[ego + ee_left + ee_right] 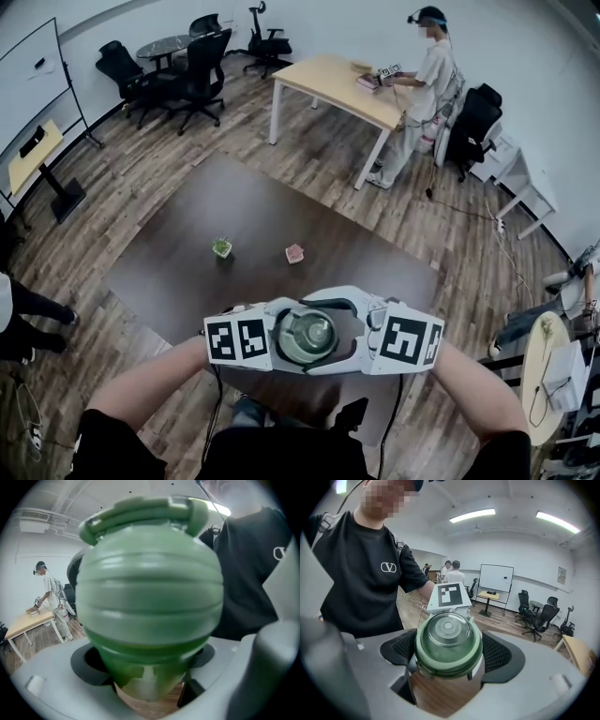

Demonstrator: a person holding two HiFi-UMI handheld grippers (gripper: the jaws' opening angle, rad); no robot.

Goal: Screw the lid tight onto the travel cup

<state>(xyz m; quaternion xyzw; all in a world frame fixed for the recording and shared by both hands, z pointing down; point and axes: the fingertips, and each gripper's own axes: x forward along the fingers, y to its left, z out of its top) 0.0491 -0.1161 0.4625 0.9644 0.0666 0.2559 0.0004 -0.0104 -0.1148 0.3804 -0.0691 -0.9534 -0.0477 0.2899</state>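
Observation:
The travel cup [307,336] is held up over the near edge of the dark table [244,206], with both grippers meeting around it. It is green with a steel body, and its green lid [448,639] has a clear dome and sits on top. My left gripper [281,339] comes in from the left. In the left gripper view its dark pads [89,663] press on the cup [149,620] just under the bulging top. My right gripper [349,339] comes in from the right, its ribbed pads [496,652] closed on the lid's rim from both sides.
A small potted plant [221,247] and a pink object [294,253] stand further out on the dark table. Behind it a person [427,75] works at a light wooden table [328,80]. Office chairs [202,61] and a whiteboard [33,75] are at the back left.

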